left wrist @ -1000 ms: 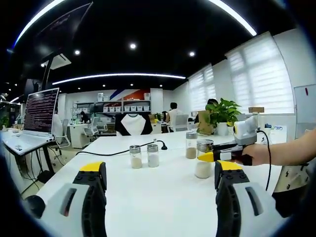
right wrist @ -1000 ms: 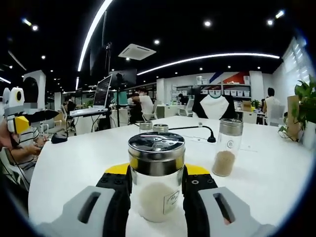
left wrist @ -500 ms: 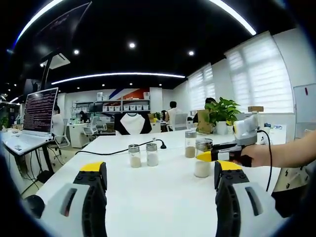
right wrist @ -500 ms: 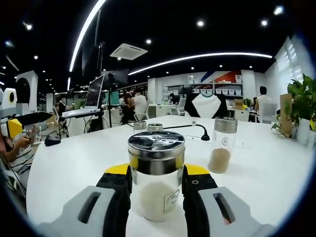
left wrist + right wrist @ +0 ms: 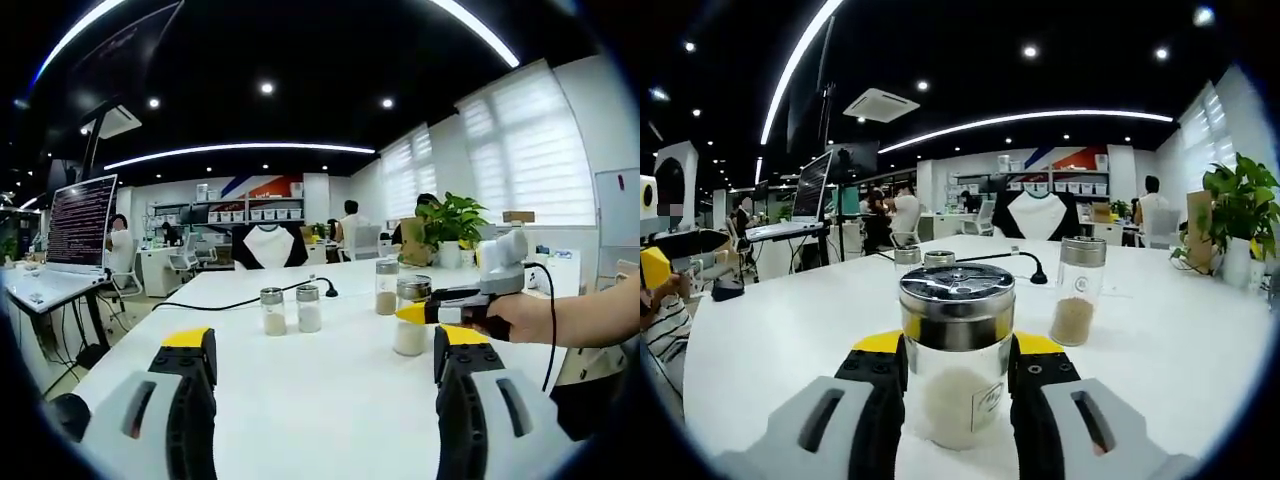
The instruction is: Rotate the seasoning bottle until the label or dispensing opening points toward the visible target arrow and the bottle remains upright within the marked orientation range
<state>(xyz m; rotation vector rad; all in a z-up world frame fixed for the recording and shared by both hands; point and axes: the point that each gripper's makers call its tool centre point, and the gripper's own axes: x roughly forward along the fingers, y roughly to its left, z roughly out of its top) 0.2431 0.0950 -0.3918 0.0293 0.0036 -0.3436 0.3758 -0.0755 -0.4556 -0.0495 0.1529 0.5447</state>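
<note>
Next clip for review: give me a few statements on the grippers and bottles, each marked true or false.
1. The right gripper is shut on the seasoning bottle. True.
2. That bottle lies on its side. False: it stands upright on the white table.
3. The left gripper holds a shaker. False: its fingers are apart with nothing between them.
4. Two small shakers stand side by side near a black cable. True.
5. The tall bottle holds a brownish powder. True.
</note>
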